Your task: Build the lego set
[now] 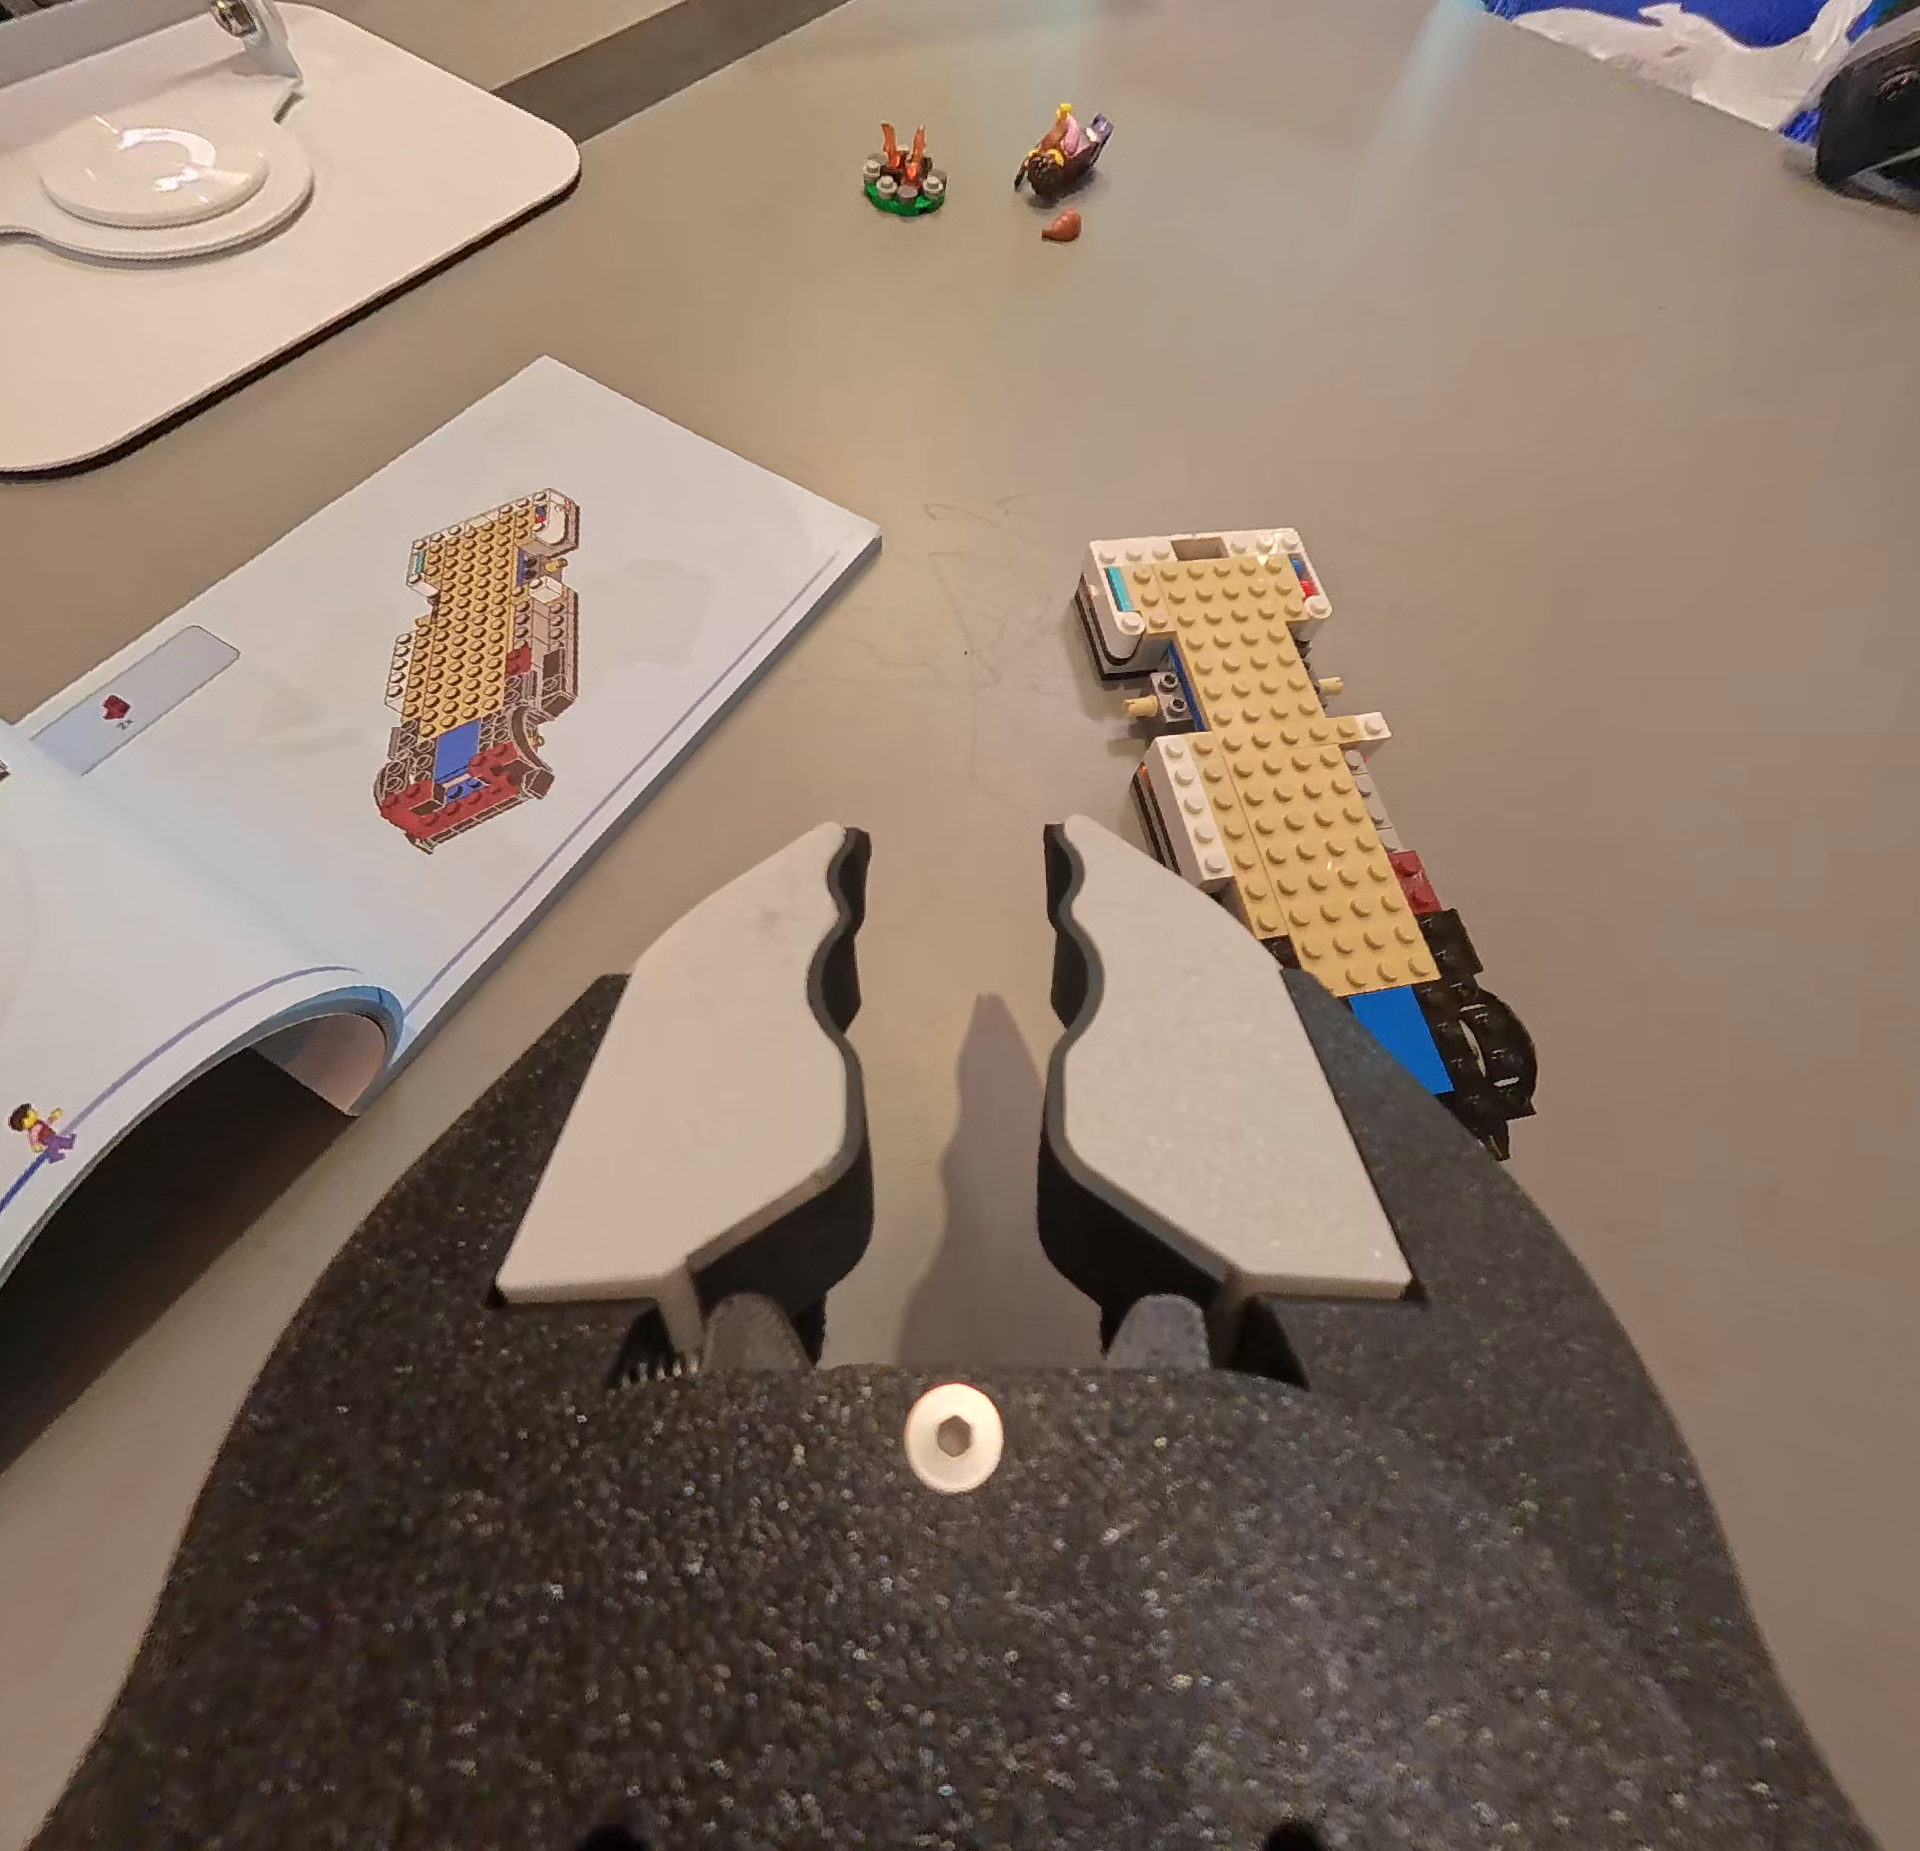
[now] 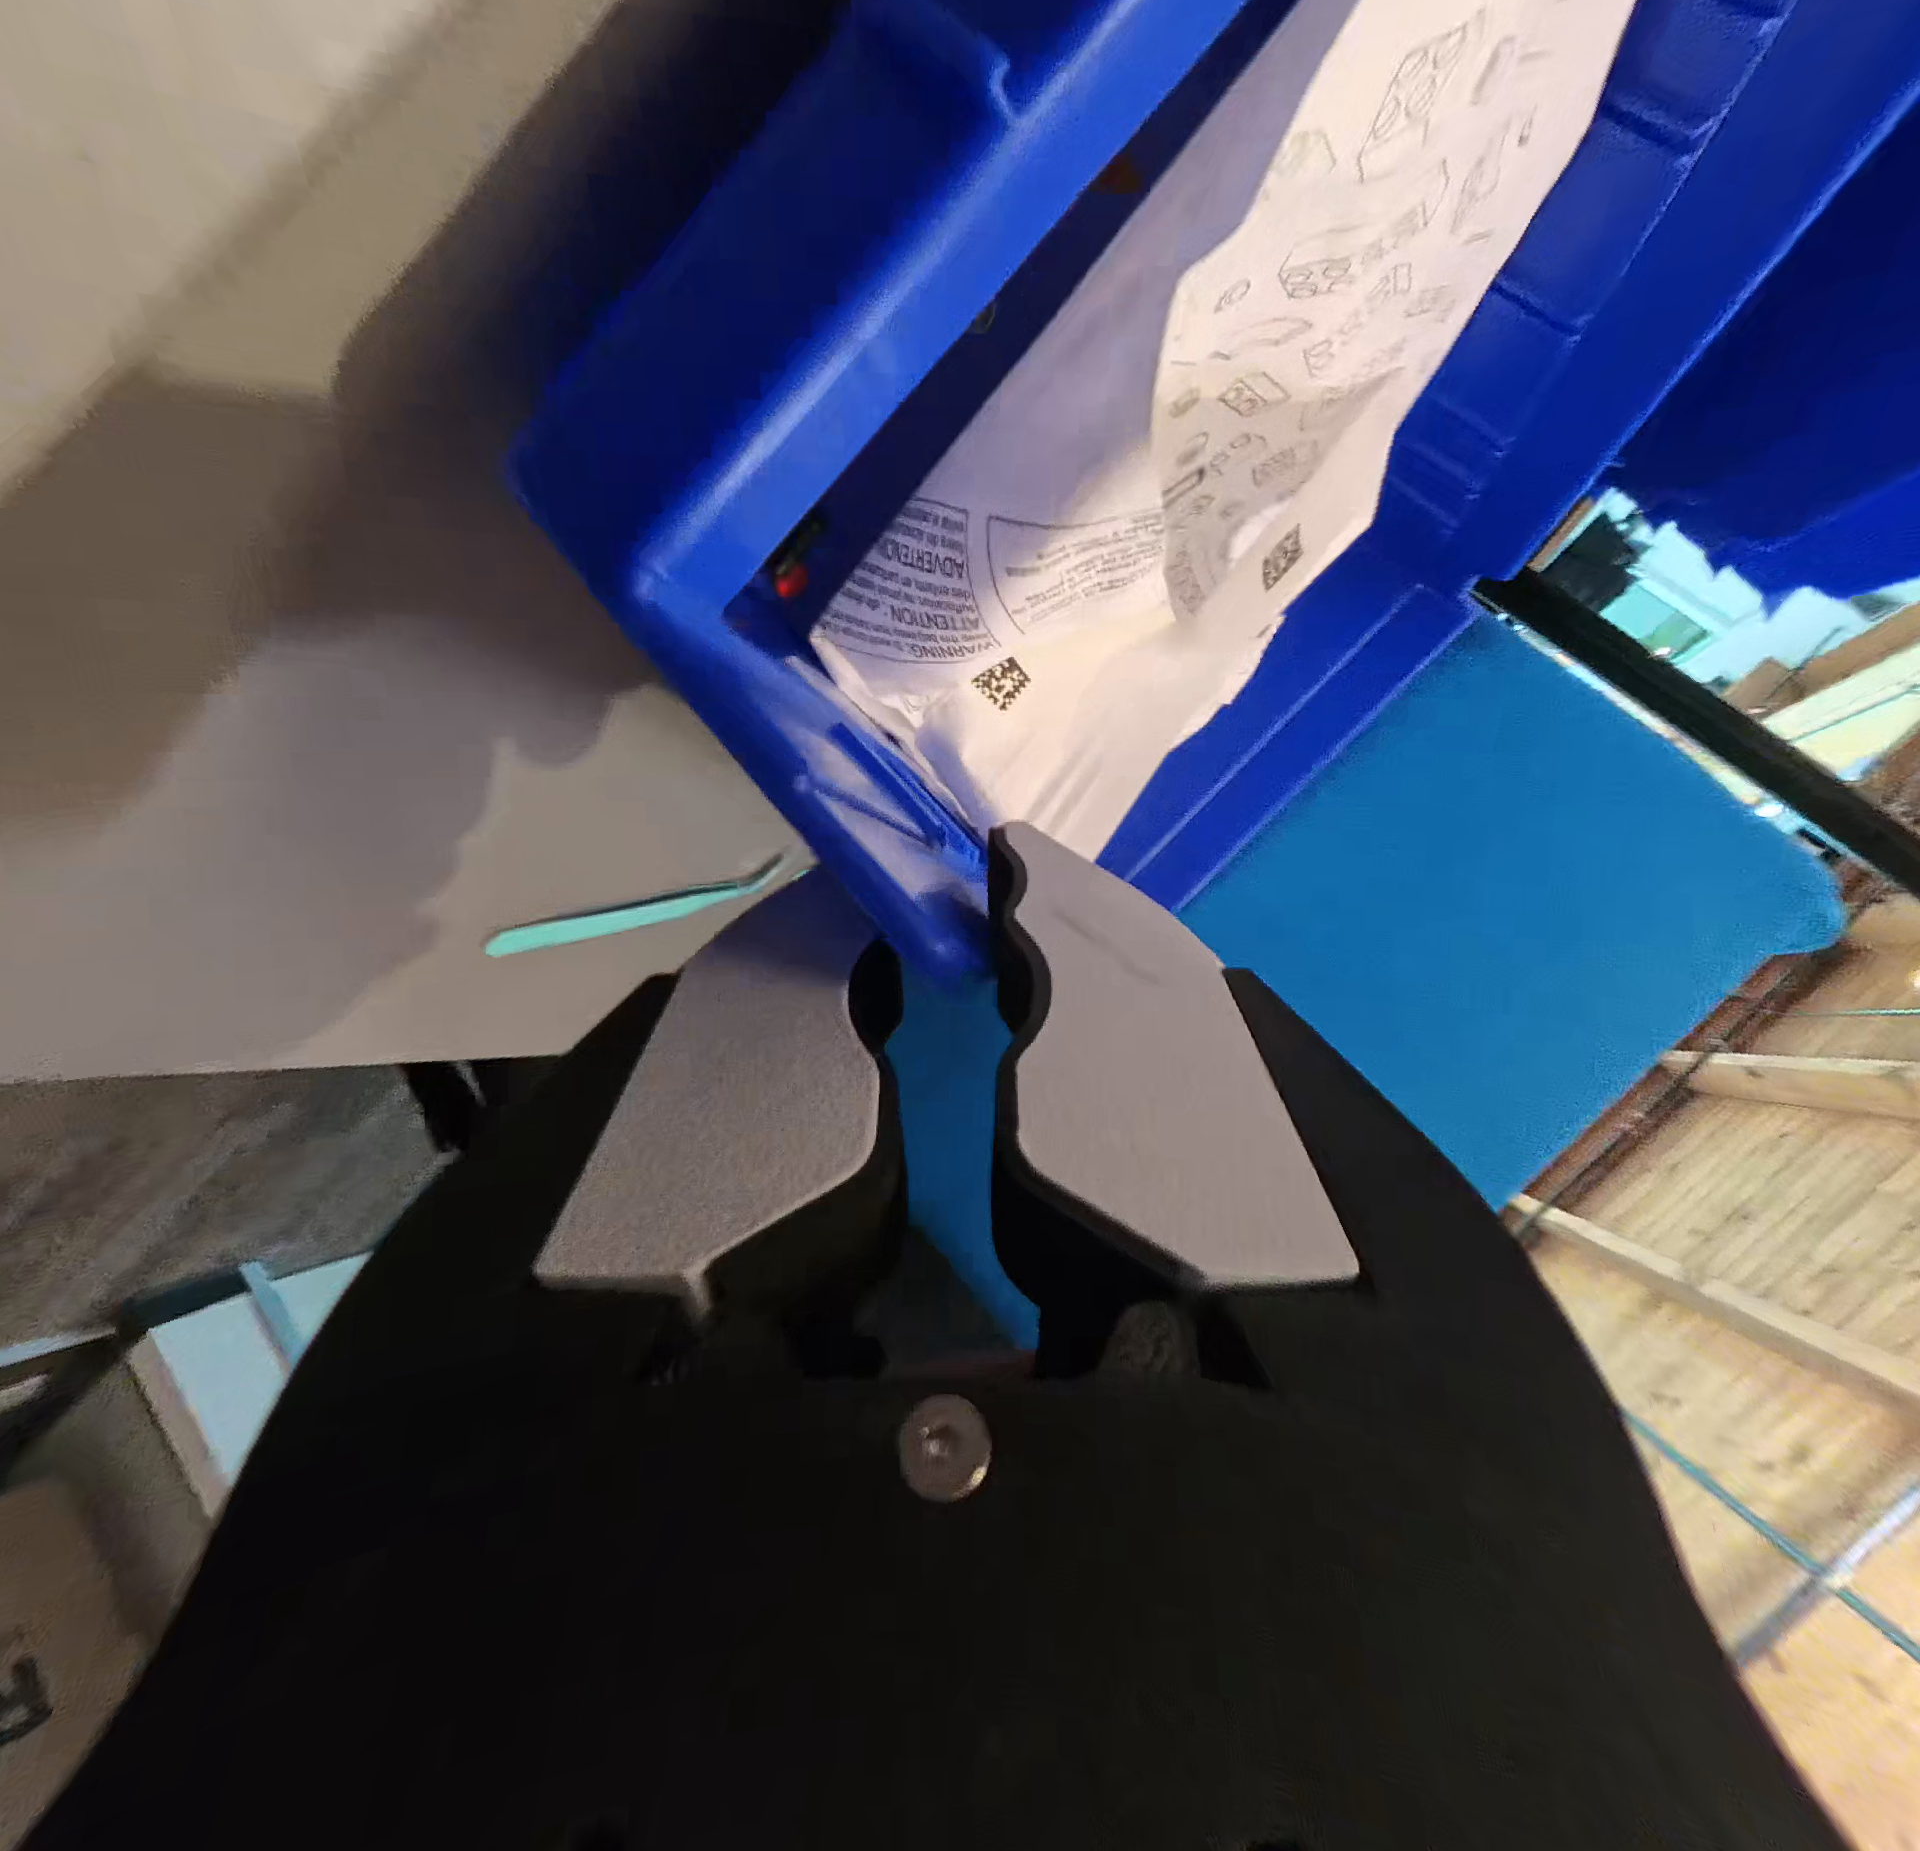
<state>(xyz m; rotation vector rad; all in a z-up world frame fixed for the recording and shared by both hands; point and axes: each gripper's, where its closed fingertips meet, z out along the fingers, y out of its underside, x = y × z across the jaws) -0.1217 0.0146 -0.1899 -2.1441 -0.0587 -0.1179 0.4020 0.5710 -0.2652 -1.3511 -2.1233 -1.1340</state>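
- Left gripper point(image 1: 956, 845) is hovering w/ fingers apart, nothing between; brick model point(image 1: 1278, 793) is lying just right of the right finger, long axis running roughly fwd along the fingers.
- Booklet point(image 1: 582, 596) is sitting to the left.
- Right gripper point(image 2: 940, 928) is clamping the blue bin point(image 2: 831, 367) at its rim corner; paper bag point(image 2: 1091, 596) is lying inside, ahead of the fingers.

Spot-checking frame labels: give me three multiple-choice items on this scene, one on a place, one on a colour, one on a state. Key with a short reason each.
1. The open instruction booklet lies where, relative to the brick model?
A left
B right
C on top

2. Colour of the bin at the right tongs?
A red
B blue
C green

3. State of the left tongs?
A clamped on the model
B open, nothing between
C gripping the booklet

Key: A, instruction booklet lies left of the brick model; B, the bin wall is blue; B, left tongs show bare table between the fingers.
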